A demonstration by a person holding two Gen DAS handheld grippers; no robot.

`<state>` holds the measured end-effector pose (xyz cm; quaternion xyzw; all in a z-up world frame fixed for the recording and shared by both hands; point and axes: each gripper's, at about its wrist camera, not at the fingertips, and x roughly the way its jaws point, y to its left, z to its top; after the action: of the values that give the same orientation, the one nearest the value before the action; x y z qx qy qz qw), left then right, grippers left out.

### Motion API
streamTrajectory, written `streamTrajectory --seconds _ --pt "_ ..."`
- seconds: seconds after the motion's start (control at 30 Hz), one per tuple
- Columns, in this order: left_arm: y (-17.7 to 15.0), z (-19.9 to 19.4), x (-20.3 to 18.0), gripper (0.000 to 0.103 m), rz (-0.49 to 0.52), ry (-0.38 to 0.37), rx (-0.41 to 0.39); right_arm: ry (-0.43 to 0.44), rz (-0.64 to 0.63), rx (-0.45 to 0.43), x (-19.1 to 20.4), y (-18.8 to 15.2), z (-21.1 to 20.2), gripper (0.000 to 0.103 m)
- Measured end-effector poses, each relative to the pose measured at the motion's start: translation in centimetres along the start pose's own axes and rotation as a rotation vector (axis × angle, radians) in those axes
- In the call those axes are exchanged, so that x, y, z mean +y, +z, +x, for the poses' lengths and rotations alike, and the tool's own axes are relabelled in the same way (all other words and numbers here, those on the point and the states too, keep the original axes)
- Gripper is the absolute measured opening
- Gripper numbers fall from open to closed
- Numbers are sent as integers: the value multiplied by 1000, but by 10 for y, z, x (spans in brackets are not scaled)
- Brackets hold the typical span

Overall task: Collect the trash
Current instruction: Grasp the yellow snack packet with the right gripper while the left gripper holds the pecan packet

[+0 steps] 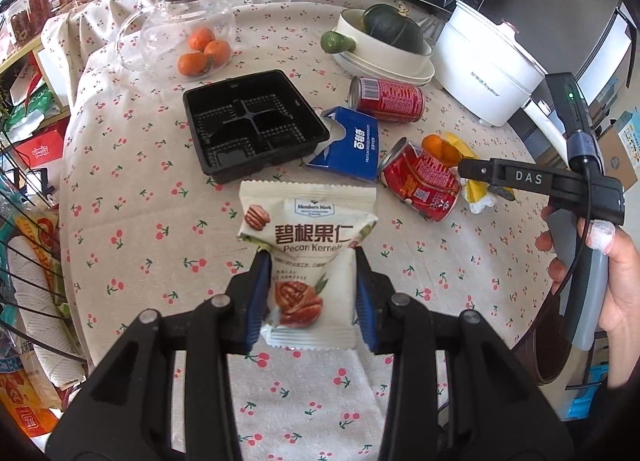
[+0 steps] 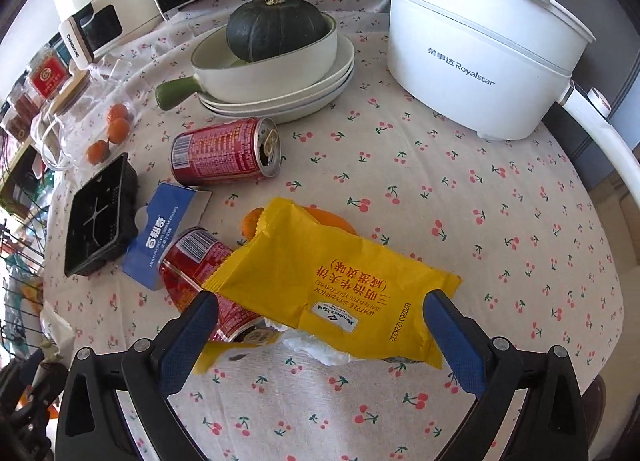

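The left gripper (image 1: 312, 261) squeezes the pecan bag (image 1: 308, 253) between its fingers, while the right gripper (image 2: 320, 317) has its fingers open around the yellow wrapper (image 2: 332, 285) and should close gently on its middle before lifting.

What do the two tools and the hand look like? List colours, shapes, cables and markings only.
Left tool: black angular linkage arms with round grey rivets, blue ribbed pads. Right tool: the same build; from the side it shows white "DAS" lettering, a grey handle, a black cable and a green light. Right hand: bare skin, white bandage on one finger.
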<state>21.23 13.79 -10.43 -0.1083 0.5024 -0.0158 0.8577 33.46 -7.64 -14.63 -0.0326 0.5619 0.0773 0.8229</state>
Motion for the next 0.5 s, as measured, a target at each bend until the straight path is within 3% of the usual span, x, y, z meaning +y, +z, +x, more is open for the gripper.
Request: streamTrajectory --seconds 0.17,0.23,0.4,0.5 --pt "-1 2 -1 41 4 8 7 30 81 19 -20 0 16 98" --pt "-1 2 0 41 5 9 6 56 110 25 -30 -2 17 77" --pt "-3 0 -1 41 9 7 4 101 138 1 -49 -9 1 57" --pt "-4 -3 -3 41 12 -2 0 138 155 -26 -60 -13 -15 52"
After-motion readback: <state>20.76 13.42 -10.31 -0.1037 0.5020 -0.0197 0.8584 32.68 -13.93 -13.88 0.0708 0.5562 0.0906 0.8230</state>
